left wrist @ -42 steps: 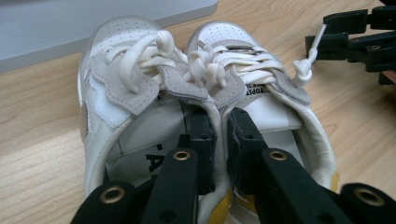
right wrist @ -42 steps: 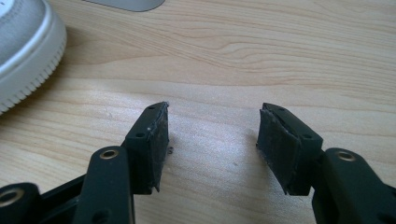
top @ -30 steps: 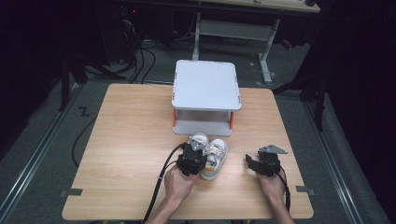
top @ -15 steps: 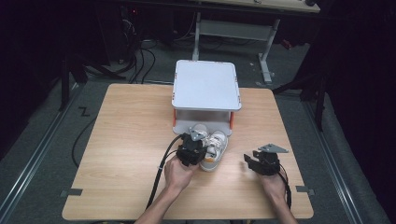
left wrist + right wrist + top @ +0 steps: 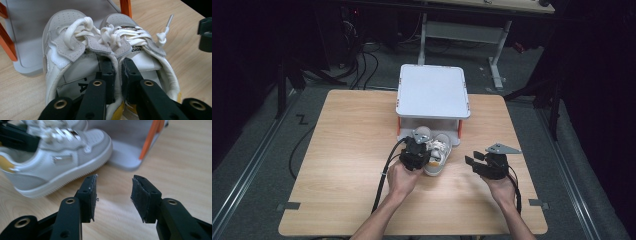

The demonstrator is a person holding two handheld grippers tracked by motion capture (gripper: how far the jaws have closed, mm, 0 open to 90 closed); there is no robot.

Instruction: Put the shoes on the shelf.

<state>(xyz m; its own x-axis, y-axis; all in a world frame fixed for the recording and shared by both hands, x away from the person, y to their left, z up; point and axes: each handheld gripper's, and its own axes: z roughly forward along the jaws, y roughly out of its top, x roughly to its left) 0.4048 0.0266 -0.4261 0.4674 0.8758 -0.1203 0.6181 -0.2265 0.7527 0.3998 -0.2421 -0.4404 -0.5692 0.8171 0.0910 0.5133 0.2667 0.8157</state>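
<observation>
A pair of small white and grey sneakers (image 5: 439, 151) lies on the wooden table (image 5: 347, 150), toes under the white stand (image 5: 433, 92). My left gripper (image 5: 417, 150) is shut on the two inner collars, pinching both shoes together. In the left gripper view, its pads (image 5: 118, 72) clamp the collars between the left shoe (image 5: 60, 42) and the right shoe (image 5: 130, 32). To the right of the shoes, my right gripper (image 5: 472, 161) hovers with its jaws (image 5: 113, 192) apart. They have just been closing partway with nothing between them. The nearer sneaker (image 5: 62, 165) lies ahead of it on the left.
The white stand has a flat top, a lower shelf (image 5: 30, 22) and orange legs (image 5: 150, 140). A loose lace end (image 5: 165, 32) sticks out to the right. Black cables (image 5: 384, 175) trail back from the grippers. Bare tabletop spreads to the left and along the front.
My left gripper has pushed the pair of sneakers away from the person, toward the stand's lower shelf. The right gripper has lifted slightly off the table.
</observation>
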